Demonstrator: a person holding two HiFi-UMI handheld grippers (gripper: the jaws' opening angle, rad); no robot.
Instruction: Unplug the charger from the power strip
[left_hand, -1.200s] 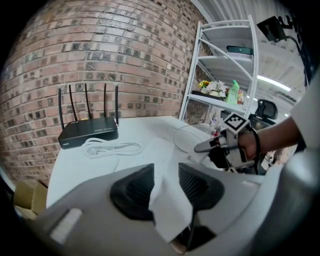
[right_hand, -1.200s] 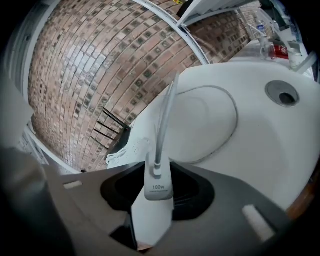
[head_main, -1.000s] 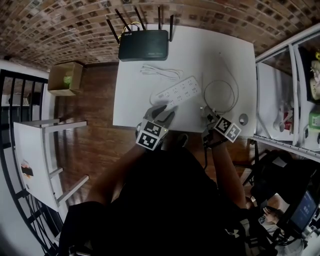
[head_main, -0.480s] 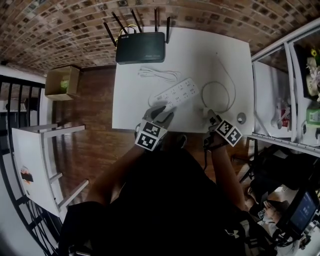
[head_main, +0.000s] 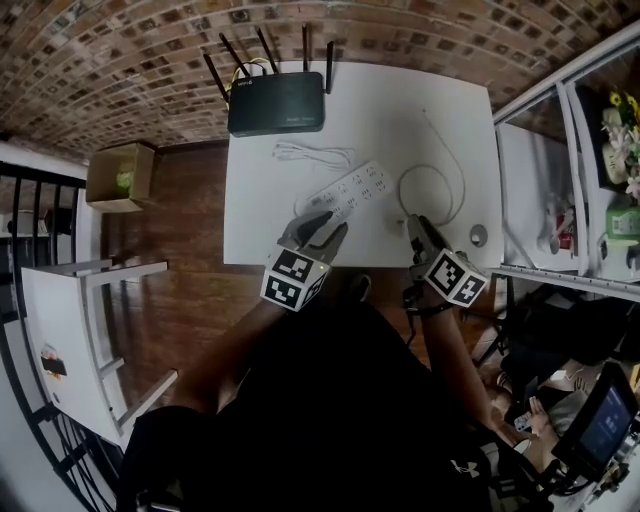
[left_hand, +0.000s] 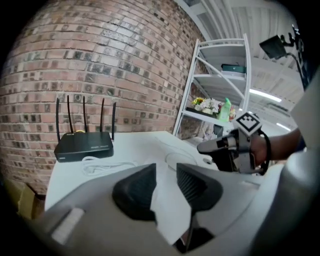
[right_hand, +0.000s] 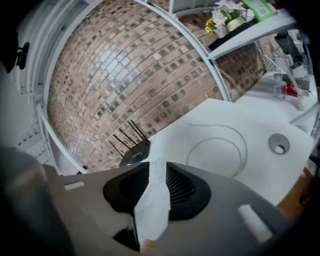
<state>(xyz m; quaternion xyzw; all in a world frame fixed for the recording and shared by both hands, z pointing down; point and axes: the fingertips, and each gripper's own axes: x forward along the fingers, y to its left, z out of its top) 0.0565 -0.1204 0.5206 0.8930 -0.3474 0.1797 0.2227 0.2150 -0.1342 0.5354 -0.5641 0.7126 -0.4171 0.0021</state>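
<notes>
Black router (head_main: 276, 103) and coiled white cable (head_main: 312, 152) lie beyond the power strip (head_main: 350, 188).

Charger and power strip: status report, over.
Left hand-held gripper and right hand-held gripper: jaws just closed partway, apart, empty. Charger out of power strip, loose on table. Nothing blocking.

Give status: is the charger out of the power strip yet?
Done, apparently: the charger lies on the table, apart from the power strip. In hand: nothing; the left gripper and right gripper are empty, jaws just closing partway. Left: nothing visible.
</notes>
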